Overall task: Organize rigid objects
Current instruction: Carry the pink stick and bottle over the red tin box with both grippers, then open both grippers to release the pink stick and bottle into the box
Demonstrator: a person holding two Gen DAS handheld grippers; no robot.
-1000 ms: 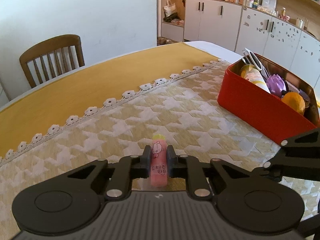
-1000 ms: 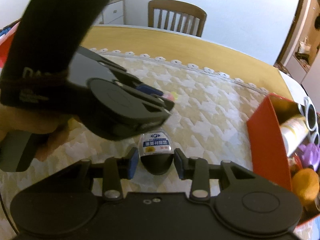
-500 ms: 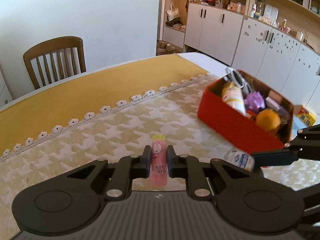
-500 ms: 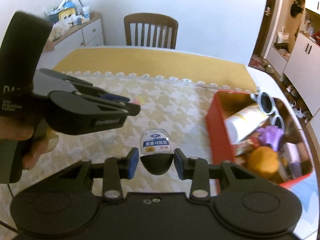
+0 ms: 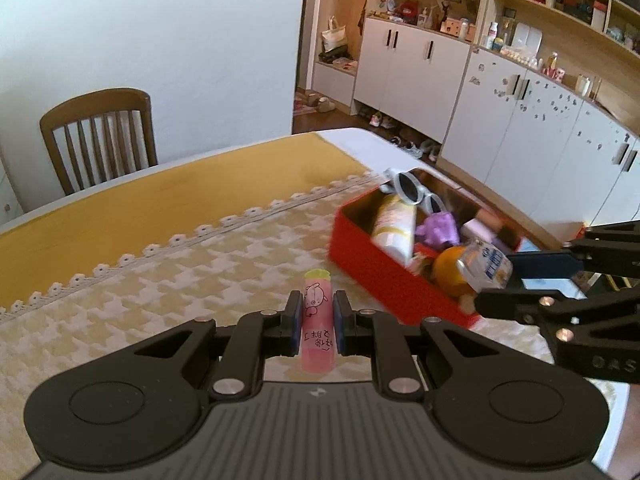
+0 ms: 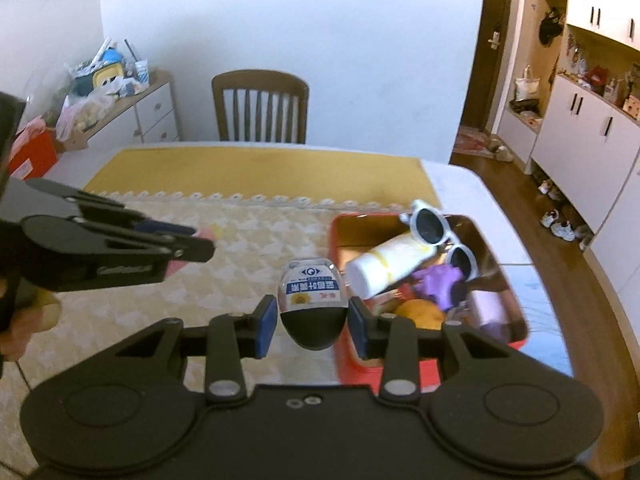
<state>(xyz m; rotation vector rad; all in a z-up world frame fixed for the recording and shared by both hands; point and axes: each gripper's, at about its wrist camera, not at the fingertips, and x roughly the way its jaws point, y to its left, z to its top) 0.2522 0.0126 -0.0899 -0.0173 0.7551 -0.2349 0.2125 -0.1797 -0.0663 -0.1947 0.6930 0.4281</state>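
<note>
While both loads are carried toward the red box [image 6: 516, 344], a pink tube [image 5: 317, 322] is clamped in the left gripper [image 5: 316, 324] above the tablecloth [image 5: 180, 280]; a small bottle [image 6: 313, 304] is gripped by the right gripper [image 6: 313, 326] at the box's edge. Release inside the box is judged next.

I see soft, even daylight filling both views, with the white wall [image 6: 320, 40] bright. Fisheye distortion bends the cabinets [image 5: 520, 112] at the edges, and the red box [image 6: 424, 280] shows slight motion blur.
</note>
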